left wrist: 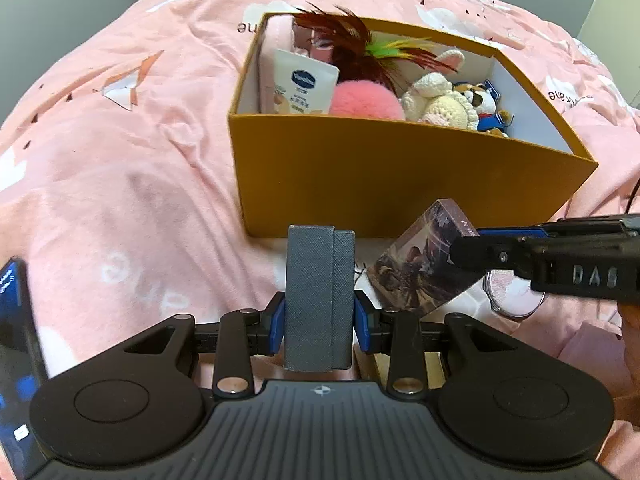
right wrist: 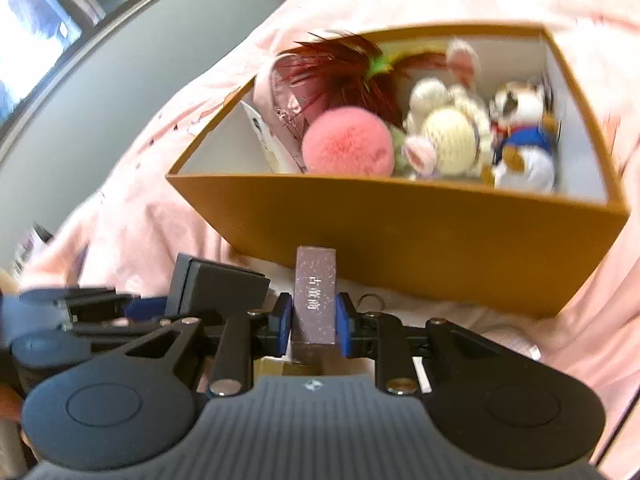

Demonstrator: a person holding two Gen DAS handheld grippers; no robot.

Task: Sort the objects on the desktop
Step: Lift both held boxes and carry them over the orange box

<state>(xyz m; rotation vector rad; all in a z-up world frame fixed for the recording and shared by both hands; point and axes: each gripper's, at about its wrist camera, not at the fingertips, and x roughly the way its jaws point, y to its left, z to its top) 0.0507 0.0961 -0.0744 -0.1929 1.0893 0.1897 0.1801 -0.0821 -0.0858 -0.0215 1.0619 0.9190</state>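
Grippers are both clamping cargo before the orange box (left wrist: 360,184): left gripper (left wrist: 319,322) is gripping a grey case (left wrist: 318,296), right gripper (right wrist: 313,322) is pinching a purple card pack (right wrist: 315,296).

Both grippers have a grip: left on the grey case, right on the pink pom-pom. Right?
Not quite. The left gripper does hold the grey case, but the right gripper holds a small purple box, as the right wrist view shows. The pink pom-pom sits in the orange box.
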